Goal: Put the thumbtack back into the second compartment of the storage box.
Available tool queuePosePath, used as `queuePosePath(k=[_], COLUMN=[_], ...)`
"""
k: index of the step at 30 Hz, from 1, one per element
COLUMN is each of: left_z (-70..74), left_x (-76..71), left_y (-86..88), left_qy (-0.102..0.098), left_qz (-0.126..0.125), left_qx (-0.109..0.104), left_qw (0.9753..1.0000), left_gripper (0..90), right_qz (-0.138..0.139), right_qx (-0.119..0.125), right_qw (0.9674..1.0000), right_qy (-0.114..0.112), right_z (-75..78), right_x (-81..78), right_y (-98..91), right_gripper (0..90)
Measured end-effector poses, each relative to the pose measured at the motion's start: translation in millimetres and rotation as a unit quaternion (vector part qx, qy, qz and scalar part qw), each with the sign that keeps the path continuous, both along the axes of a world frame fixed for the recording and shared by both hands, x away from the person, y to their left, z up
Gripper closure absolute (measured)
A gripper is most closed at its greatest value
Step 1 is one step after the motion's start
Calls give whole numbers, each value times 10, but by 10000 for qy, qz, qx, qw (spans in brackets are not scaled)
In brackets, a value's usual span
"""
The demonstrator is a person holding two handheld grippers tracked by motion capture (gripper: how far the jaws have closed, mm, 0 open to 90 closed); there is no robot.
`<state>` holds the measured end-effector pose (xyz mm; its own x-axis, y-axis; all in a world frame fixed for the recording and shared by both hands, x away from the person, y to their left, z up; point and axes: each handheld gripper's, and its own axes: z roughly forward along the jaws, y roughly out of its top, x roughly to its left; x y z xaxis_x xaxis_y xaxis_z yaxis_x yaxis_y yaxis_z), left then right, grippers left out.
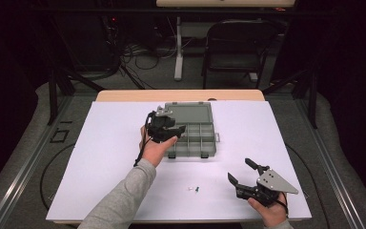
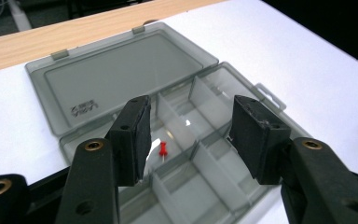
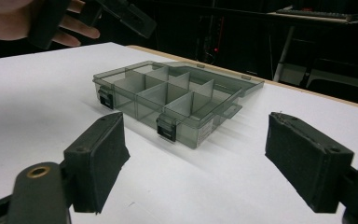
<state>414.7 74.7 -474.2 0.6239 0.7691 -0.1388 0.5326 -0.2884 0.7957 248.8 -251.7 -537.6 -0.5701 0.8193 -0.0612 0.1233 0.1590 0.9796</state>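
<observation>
Two items lie loose on the white sheet (image 1: 124,143). Which gripper is placed to fetch them?

**Tech A:** The right gripper (image 1: 242,172). The small screw (image 1: 197,189) and the pale bit (image 1: 190,188) beside it lie on the sheet toward the left of that gripper, near the front edge, well apart from the compartment box (image 1: 193,143).

**Tech B:** State of its jaws?

**Tech A:** Spread wide, nothing between them. In the right gripper view they frame bare sheet with the box beyond.

**Tech B:** And the left gripper (image 1: 171,130)?

**Tech A:** Also released and empty. It hangs above the left-hand compartments of the box. In the left gripper view a red push pin (image 2: 162,150) rests on the floor of one compartment, directly between and below the parted jaws.

**Tech B:** So the deciding relation?

**Tech A:** Distance. The loose items sit between the two forearms but closer to the right gripper. The screw's long axis is too small to judge from the high view.

**Tech B:** Box orientation?

**Tech A:** Lid (image 1: 188,113) folded flat away from the person, latches facing them.
</observation>
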Motion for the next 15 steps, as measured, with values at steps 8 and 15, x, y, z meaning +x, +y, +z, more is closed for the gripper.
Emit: queuePosePath(k=[8,15], left_z=[11,0], left_x=[-264,-508], left_y=[59,65], left_qy=[18,-173], left_qz=[-265,-501], left_qx=[-200,-237], left_qw=[9994,9983], left_gripper=[411,374], right_qz=[1,-2], right_qx=[9,-5], right_qw=[10000,10000], right_qy=[-42,-52], right_z=[2,4], right_x=[-2,-6], right_y=[5,2], right_gripper=[198,197])
